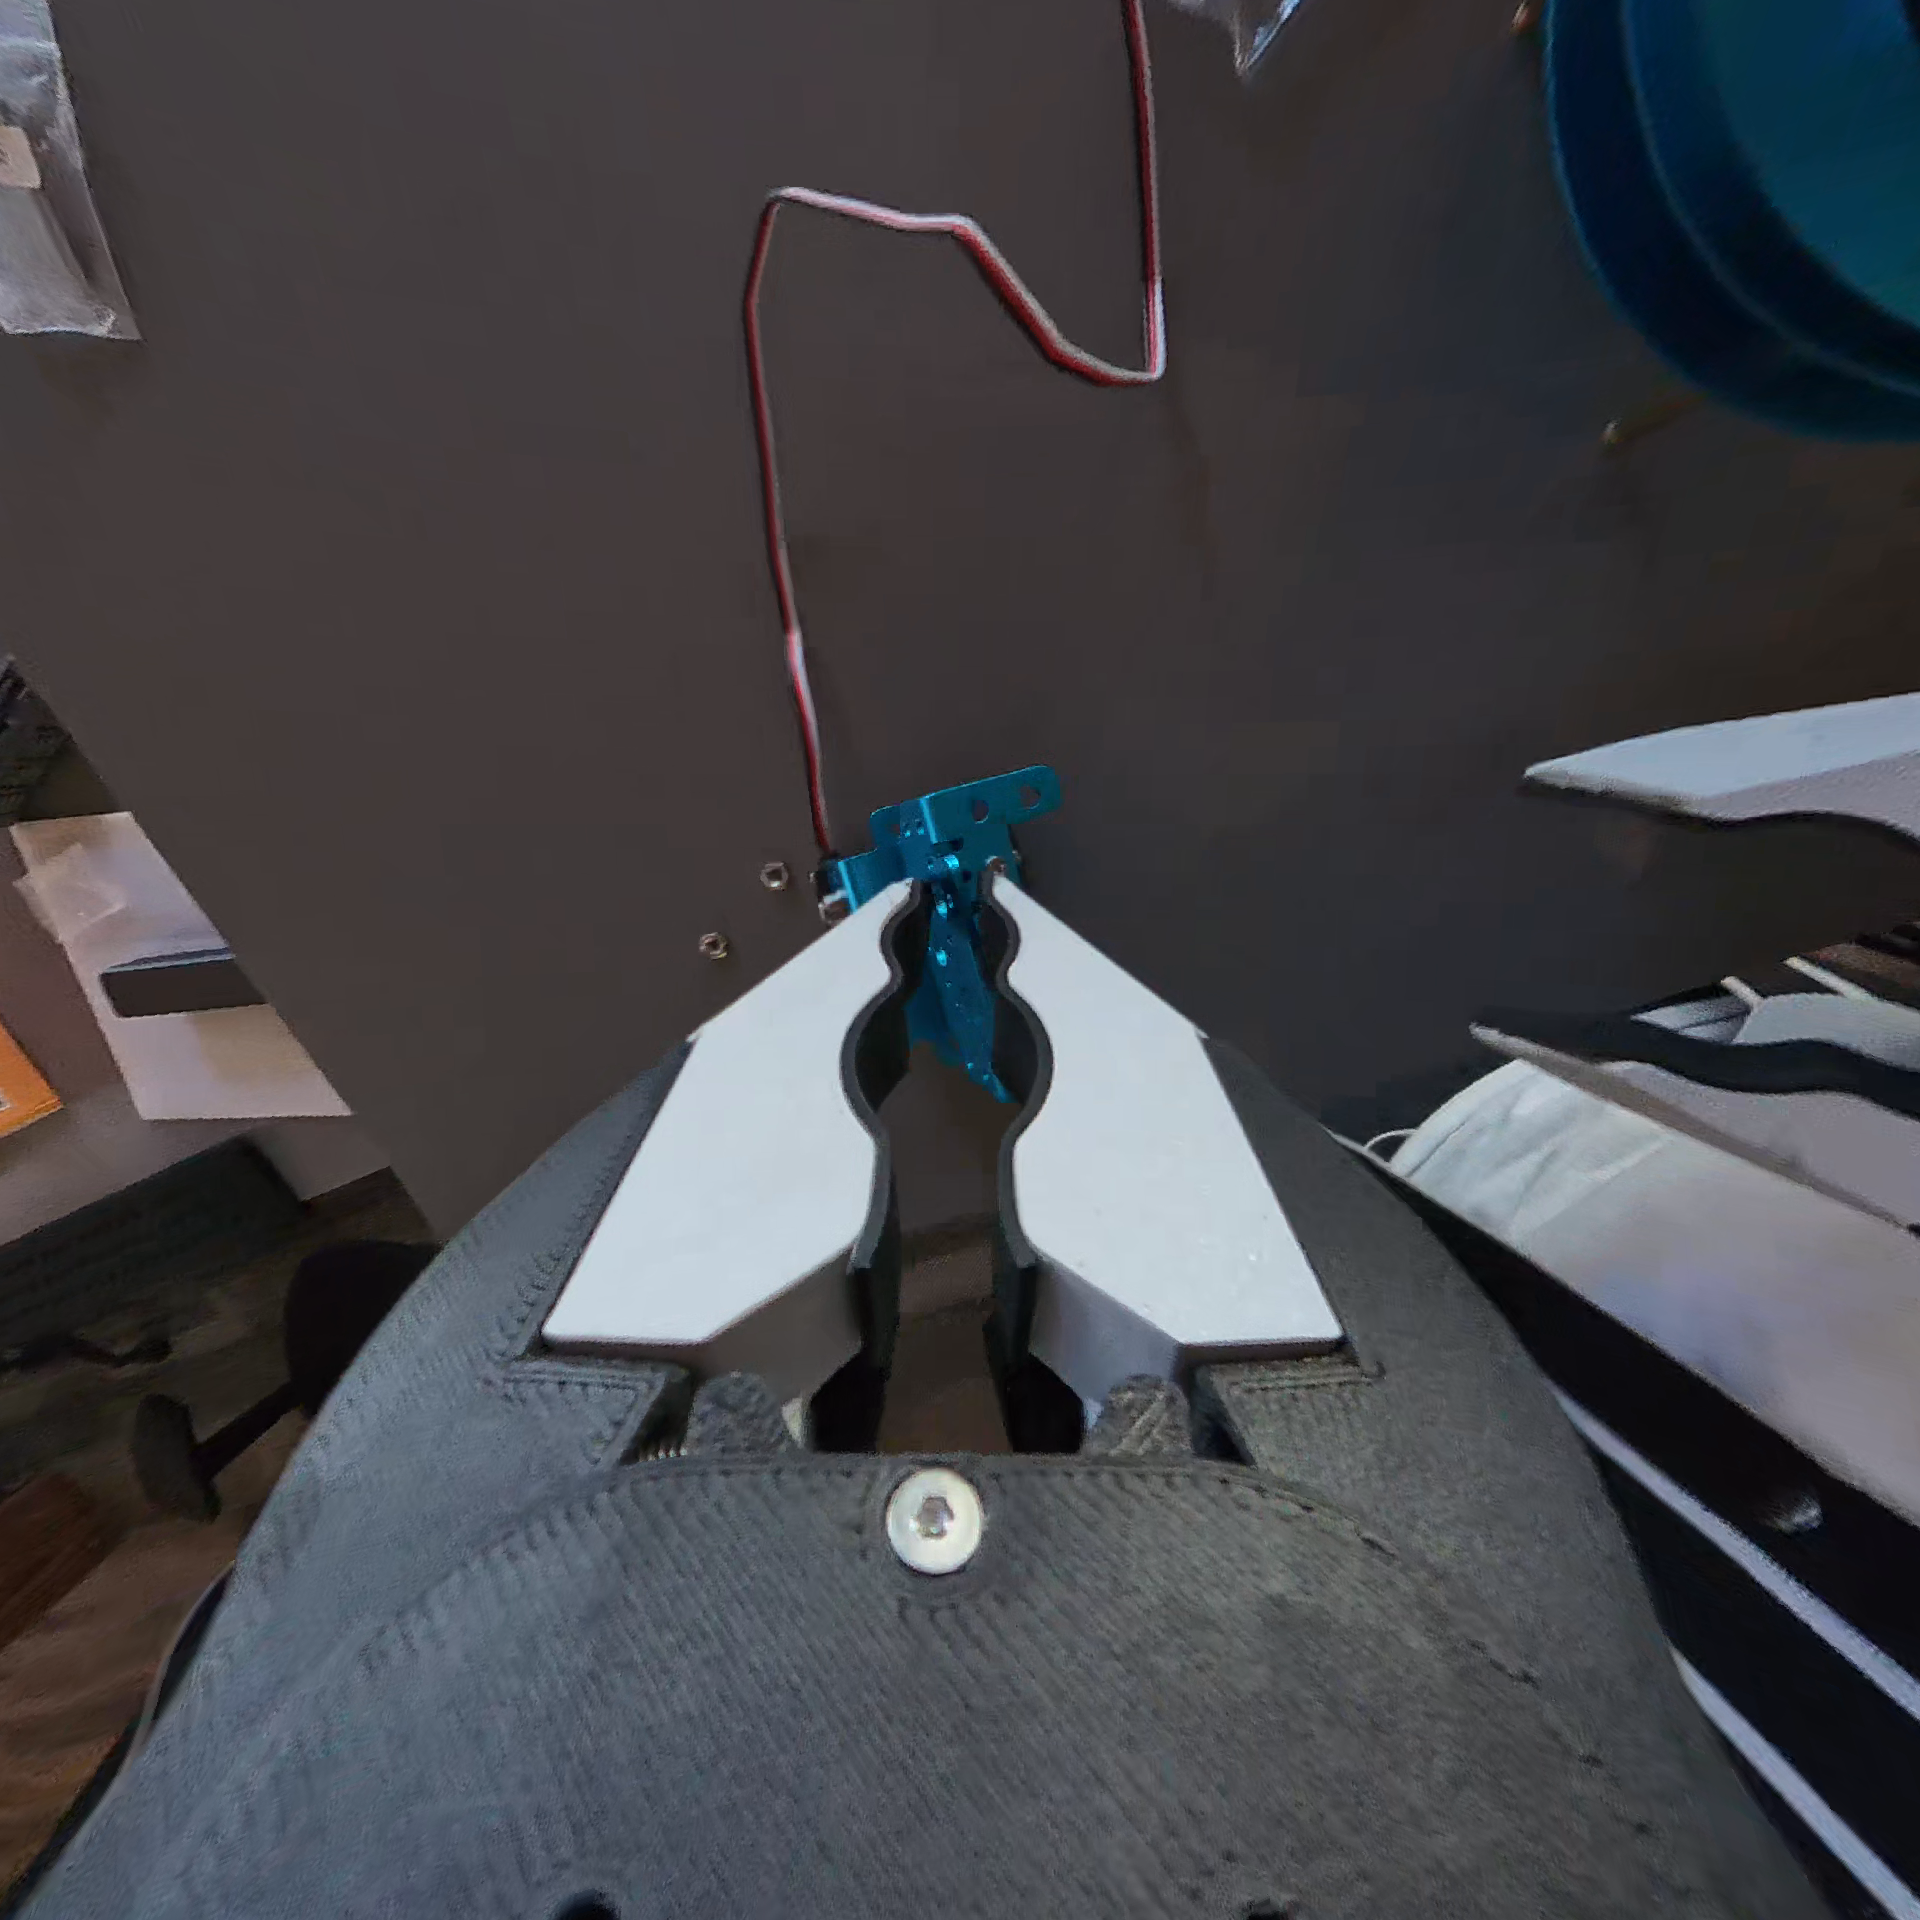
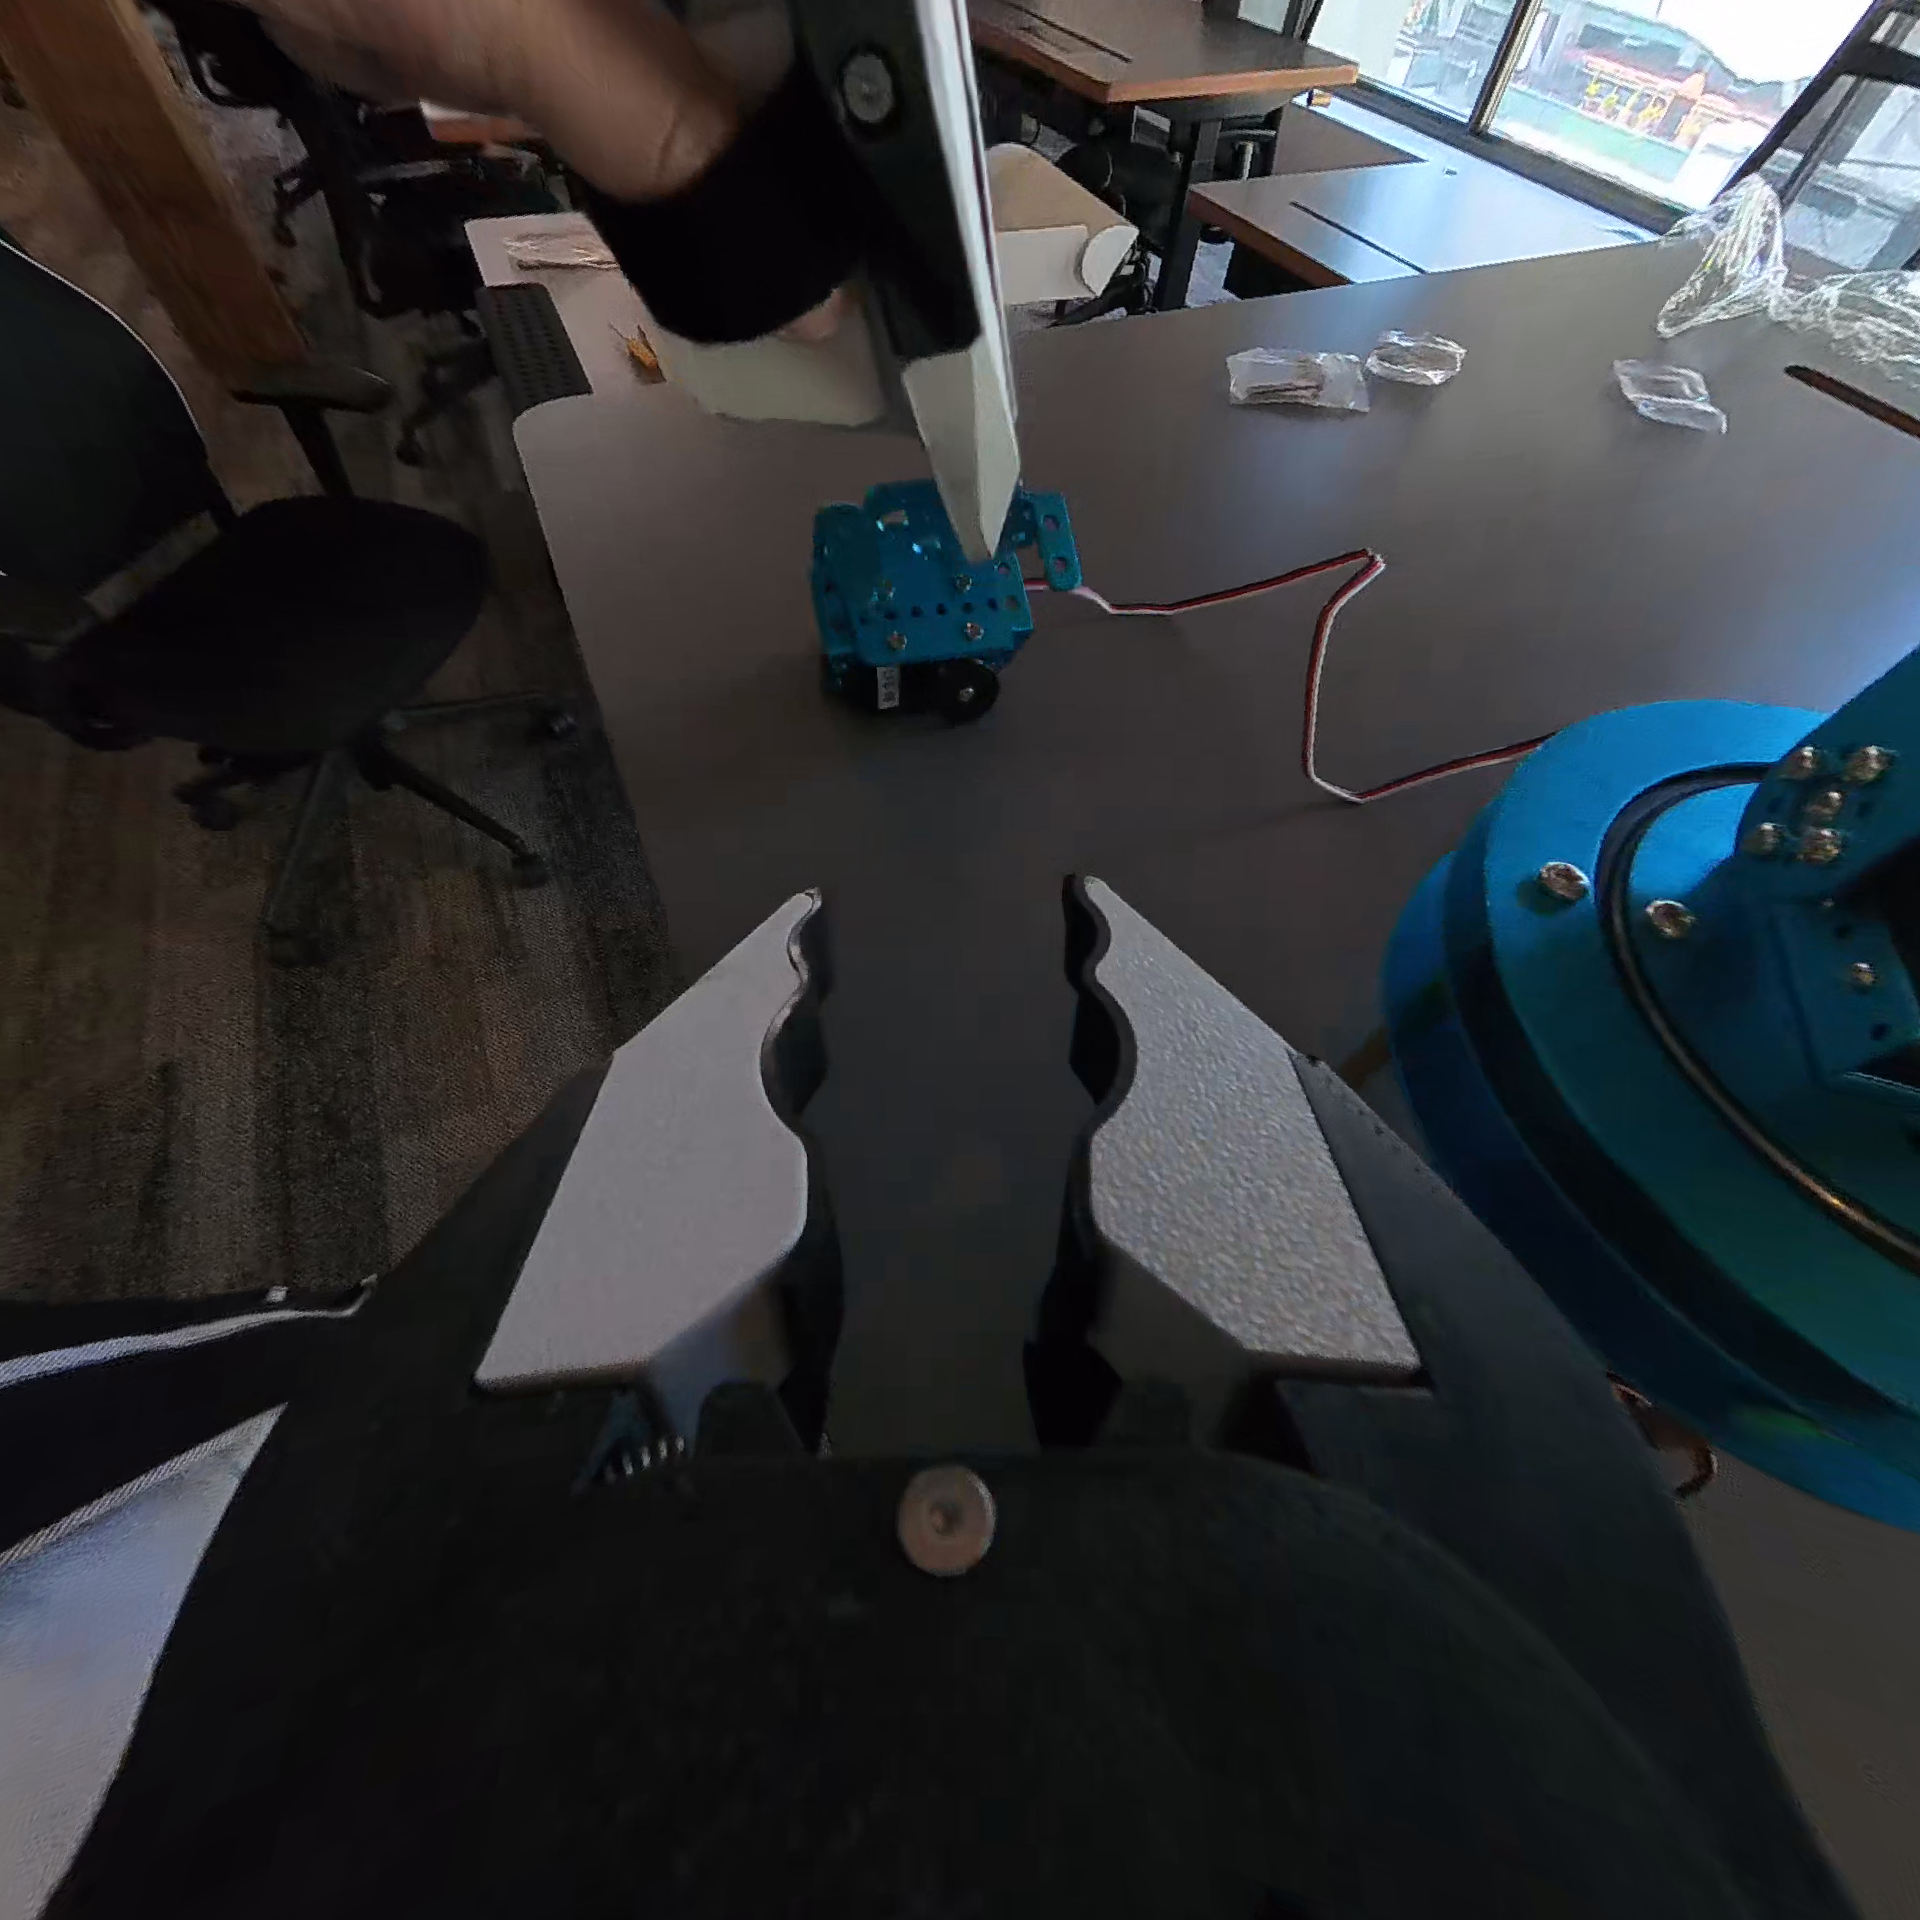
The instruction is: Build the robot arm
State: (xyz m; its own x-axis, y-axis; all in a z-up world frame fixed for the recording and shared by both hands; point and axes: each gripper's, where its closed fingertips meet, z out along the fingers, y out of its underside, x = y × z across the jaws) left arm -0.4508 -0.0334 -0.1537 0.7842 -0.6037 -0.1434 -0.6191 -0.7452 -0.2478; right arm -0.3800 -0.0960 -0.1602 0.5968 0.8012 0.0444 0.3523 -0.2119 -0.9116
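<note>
Our counter [image 2: 1195, 727] carries a blue turntable [image 2: 1662, 1091] just right of our right tongs [image 2: 943, 894], which hang agape and empty. Ahead of them, our left tongs [image 1: 951, 891] pinch the blue bracket [image 1: 961, 997] from above, apparently steadying it upright; its wire [image 2: 1320, 675] trails toward the turntable.

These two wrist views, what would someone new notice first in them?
First, the small blue perforated metal bracket assembly standing on the dark grey tabletop, with the left gripper shut on its upright plate. Next, the red, white and black wire snaking from it toward the big round blue metal base at the right. The right gripper hovers open above bare table, nearer the camera.
</note>
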